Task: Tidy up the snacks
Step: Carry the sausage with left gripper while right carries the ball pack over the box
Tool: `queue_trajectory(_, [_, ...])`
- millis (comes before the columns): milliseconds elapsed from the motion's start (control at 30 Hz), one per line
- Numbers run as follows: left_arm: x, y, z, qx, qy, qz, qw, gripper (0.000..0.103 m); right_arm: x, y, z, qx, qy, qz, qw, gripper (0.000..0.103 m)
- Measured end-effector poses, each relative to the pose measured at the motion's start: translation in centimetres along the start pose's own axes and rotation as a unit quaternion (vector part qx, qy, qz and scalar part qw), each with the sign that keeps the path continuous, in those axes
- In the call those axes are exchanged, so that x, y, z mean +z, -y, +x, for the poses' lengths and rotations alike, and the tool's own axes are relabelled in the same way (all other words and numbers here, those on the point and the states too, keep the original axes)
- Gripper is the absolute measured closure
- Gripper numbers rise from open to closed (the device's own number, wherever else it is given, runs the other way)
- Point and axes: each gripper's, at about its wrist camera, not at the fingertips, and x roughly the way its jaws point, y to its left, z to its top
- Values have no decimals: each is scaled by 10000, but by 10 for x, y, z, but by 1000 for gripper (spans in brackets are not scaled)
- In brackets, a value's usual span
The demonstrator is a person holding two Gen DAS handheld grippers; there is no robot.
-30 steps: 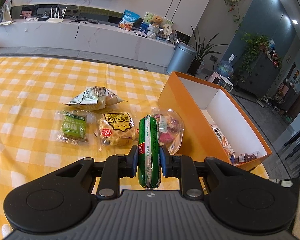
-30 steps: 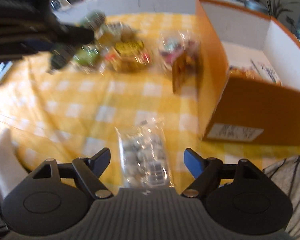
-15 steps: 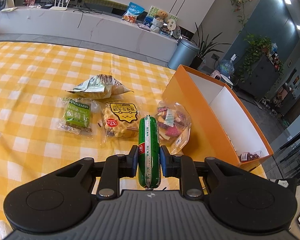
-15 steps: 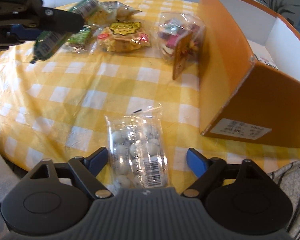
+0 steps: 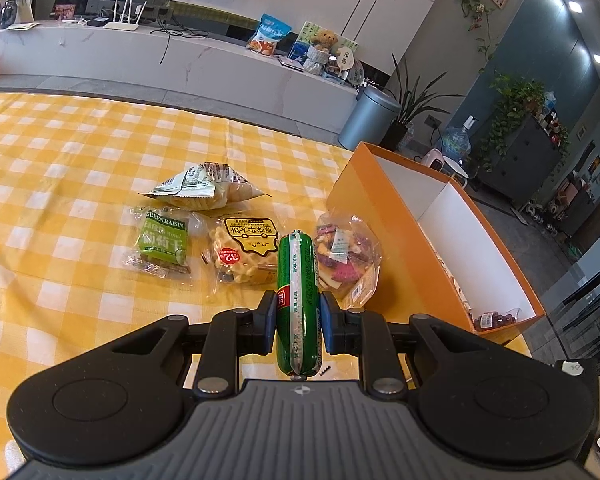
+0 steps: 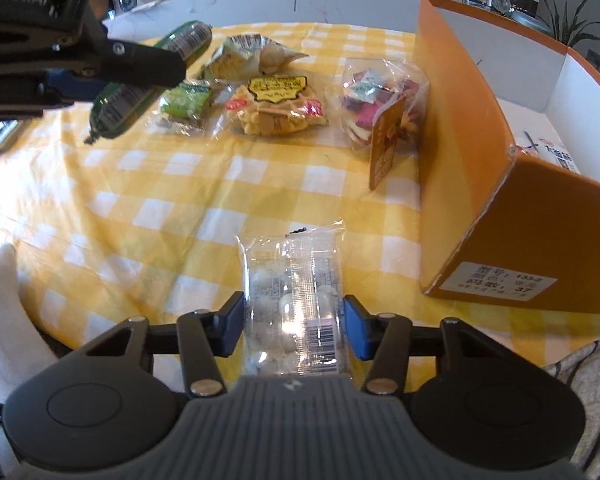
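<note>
Left wrist view: the left gripper [image 5: 299, 316] pinches a green sausage [image 5: 298, 300] above the yellow checked tablecloth [image 5: 60, 168]. The right gripper [image 6: 294, 328] has been closing around a clear candy bag [image 6: 294, 300] lying there, pads just beside it. Nearby stands an orange box [image 5: 384, 216]; behind is a white counter [image 5: 140, 56].

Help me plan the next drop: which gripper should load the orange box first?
Left gripper: already clamps the green sausage. Right gripper's jaws have just been closing around the clear packet.

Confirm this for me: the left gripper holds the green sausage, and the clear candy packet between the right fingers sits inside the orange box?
Not inside. The right wrist view shows the clear candy packet lying on the checked tablecloth, beside the orange box. The left gripper does hold the green sausage.
</note>
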Motion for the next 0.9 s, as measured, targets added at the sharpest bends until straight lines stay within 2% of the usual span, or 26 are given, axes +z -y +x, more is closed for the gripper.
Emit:
queue_trajectory(267, [1, 3, -12, -27, 75, -8, 10000, 78, 7, 0, -16, 407, 346, 170, 9984, 52])
queue_trajectory(500, [6, 10, -32, -102, 281, 6, 9996, 78, 12, 8, -46, 940, 901, 423, 9906, 52])
queue_trajectory(667, [11, 25, -52, -121, 649, 139, 9977, 78, 18, 22, -69, 1225, 1248, 811, 9812, 52])
queue_trajectory(800, [20, 38, -61, -283, 888, 48, 9956, 78, 25, 36, -97, 1220, 1919, 967, 9690, 52])
queue_trajectory(900, [27, 48, -60, -354, 996, 98, 9943, 78, 33, 53, -118, 1165, 2249, 1180, 9602, 52])
